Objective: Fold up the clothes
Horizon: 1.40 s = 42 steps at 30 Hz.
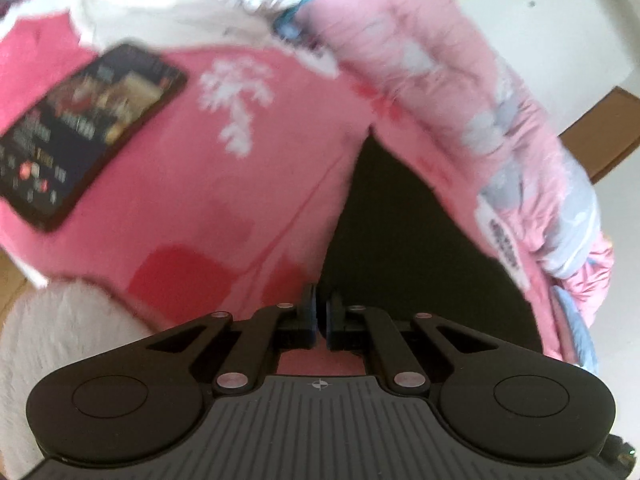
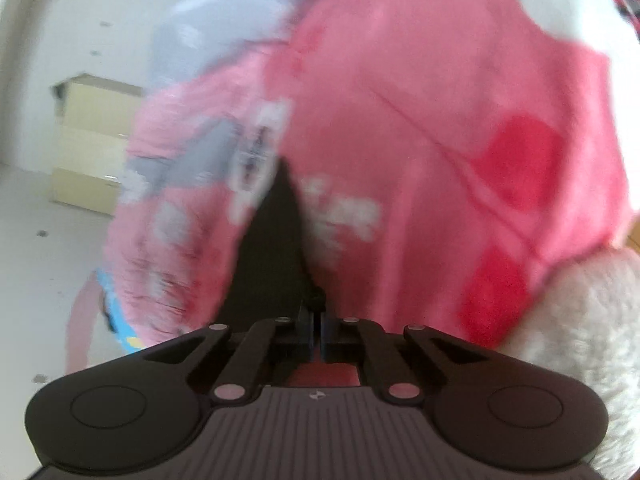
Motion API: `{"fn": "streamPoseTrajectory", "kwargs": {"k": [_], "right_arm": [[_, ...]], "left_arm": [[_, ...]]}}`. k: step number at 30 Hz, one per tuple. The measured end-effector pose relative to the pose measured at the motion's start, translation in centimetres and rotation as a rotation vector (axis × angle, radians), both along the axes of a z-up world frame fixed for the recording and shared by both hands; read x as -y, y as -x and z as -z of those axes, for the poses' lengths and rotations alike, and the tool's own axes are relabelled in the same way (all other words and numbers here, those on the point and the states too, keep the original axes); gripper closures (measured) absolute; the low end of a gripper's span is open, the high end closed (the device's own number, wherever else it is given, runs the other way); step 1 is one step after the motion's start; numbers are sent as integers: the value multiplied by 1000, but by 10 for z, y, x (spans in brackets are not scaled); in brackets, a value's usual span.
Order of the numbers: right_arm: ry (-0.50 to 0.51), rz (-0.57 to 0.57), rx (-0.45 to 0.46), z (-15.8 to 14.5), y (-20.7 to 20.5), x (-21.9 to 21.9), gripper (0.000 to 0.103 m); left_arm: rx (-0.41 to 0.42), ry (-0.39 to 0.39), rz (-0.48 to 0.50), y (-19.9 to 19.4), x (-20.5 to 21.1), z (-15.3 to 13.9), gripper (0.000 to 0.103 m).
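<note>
1. Pink garment [image 1: 288, 152] with white snowflake-like motifs and red patches fills most of both wrist views, close in front of the cameras and blurred; it appears lifted and draped, with a dark triangular gap [image 1: 400, 240] between its hanging folds.
2. Left tongs [image 1: 320, 320] are closed, their blue-padded tips nearly touching, and pink cloth shows directly behind and beneath them, so they appear to pinch the garment's edge.
3. Right tongs [image 2: 316, 332] are likewise closed on pink fabric, seen just under the tips.
4. A paler pink quilted piece [image 1: 500, 128] with grey and light-blue patches and a white label hangs at the right of the left view and at the left of the right view.
5. A dark rectangular printed card or tag [image 1: 84, 132] lies against the pink cloth at upper left in the left view.
6. White fluffy fabric [image 2: 580, 320] borders the garment's lower edge.
7. Beyond, a pale floor [image 2: 36, 200] and a cream drawer unit [image 2: 92, 144] are visible.
</note>
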State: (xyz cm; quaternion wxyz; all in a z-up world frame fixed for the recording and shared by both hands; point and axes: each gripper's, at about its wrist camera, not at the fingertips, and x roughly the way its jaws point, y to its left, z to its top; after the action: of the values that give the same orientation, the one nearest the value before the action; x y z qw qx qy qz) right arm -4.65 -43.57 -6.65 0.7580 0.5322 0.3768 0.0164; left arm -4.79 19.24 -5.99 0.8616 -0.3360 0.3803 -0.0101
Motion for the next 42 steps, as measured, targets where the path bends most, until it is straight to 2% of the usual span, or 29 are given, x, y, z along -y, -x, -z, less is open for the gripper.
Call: {"fn": "streamPoseTrajectory", "kwargs": {"k": [4,6,7,9,11,12,14,16,19,22,25,28,31,34,36,40,42], "right_arm": [[19,-41,-4,1,2,-2,99],[98,-60,-47,-2,6,1,96],[133,-61,-59,-5,9,3,94],[192,-54,-37,-15,21,6,92],[340,-71,23,-38,29,-4,92],[419,-82,54,-49,33,-9,92],[552,-174,165,-72,30,-36,92],[656,-321,284,-87,19,-80,92],[807,-546,430,-87,2,-157,92],[873,-698,503,-66,-10,-216,93],[936,-766,489,-35,-10,-242,93],[1019,-778,512,-24,11,-242,93],[1032,-809,493,-40,19,-238,93],[1029,-778,574,-57,12,-247,93],[1020,-765,636,-64,3,-256,92],[980,-815,662,-53,-7,-277,92],[950,-865,581,-33,-9,-281,92]], "left_arm": [[-7,-24,26,4,-2,1,96],[11,-49,29,12,-4,-2,94],[20,-79,23,17,-4,-5,93],[48,-196,-7,29,1,-17,91],[107,-329,-9,39,11,-31,91],[138,-372,18,40,19,-37,91],[201,-426,104,36,41,-46,91],[250,-449,220,24,71,-49,91],[301,-479,362,5,114,-43,91],[263,-456,434,-10,141,-20,91],[231,-453,446,-8,147,2,90],[240,-436,434,4,136,-1,89],[276,-446,419,13,130,-13,90],[336,-445,426,8,136,-22,89],[335,-444,453,3,146,-19,88],[259,-441,505,-2,158,1,88],[266,-414,499,6,151,1,88]]}}
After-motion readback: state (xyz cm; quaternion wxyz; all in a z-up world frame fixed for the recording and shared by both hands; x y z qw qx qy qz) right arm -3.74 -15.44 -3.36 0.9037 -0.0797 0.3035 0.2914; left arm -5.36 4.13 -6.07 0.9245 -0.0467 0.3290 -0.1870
